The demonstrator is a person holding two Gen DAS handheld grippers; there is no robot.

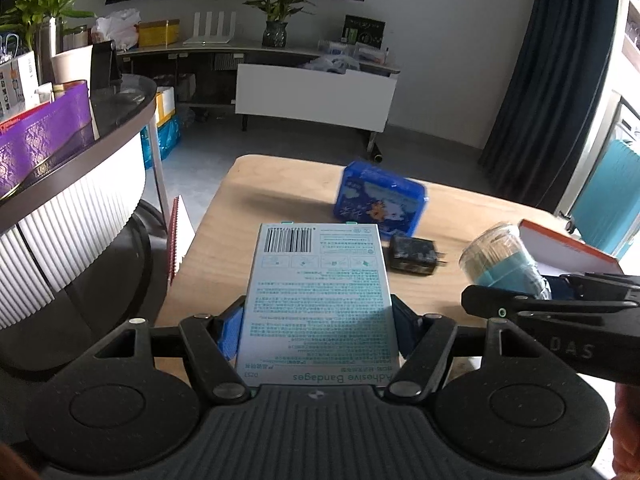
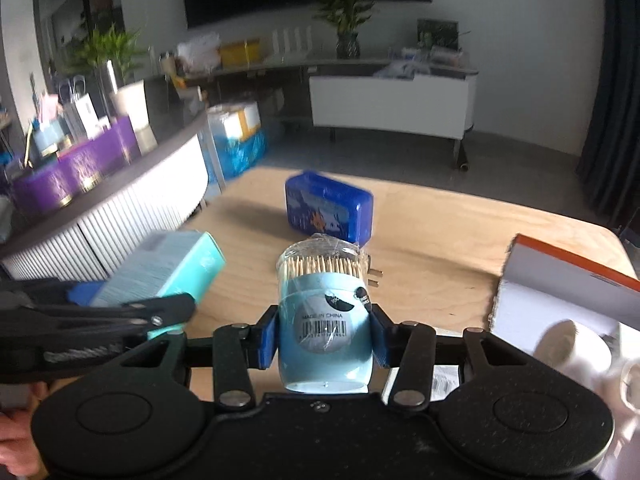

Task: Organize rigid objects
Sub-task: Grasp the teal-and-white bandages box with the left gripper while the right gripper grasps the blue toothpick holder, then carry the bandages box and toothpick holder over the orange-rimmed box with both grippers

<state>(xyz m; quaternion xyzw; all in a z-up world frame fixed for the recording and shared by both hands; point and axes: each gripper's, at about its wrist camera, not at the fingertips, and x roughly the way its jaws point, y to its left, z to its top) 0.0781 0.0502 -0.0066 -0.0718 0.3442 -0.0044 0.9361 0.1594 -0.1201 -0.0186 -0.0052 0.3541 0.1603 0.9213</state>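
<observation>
Pale blue plastic fills the right gripper (image 2: 325,340): its blue pads are closed on the lower body of a toothpick jar (image 2: 325,320), a round holder lying back toward the camera with its barcode sticker up and a clear, film-wrapped top packed with wooden picks. The left gripper (image 1: 316,320) likewise holds its load, the jaws clamped on both long edges of a flat teal and white adhesive bandage box (image 1: 318,300), printed back uppermost, barcode at the far end.

Both things look lifted clear of the wooden table (image 2: 440,248), so the step in hand seems to be the carry: each hand has picked up one rigid item and now has to find it a place. The white box with the orange rim (image 2: 560,280) at the right, open toward the camera with white rolls near it, is a likely target, though I cannot be sure of that. The next move calls for steering the two grippers apart, since they sit side by side, and for keeping the jar from slipping, as its smooth round wall gives the pads little purchase.

Farther out on the table rest a blue tin with cartoon print (image 1: 380,204), and just beside it, nearer, a black plug adapter (image 1: 414,256). A red spiral notebook (image 1: 178,236) hangs at the left table edge.
</observation>
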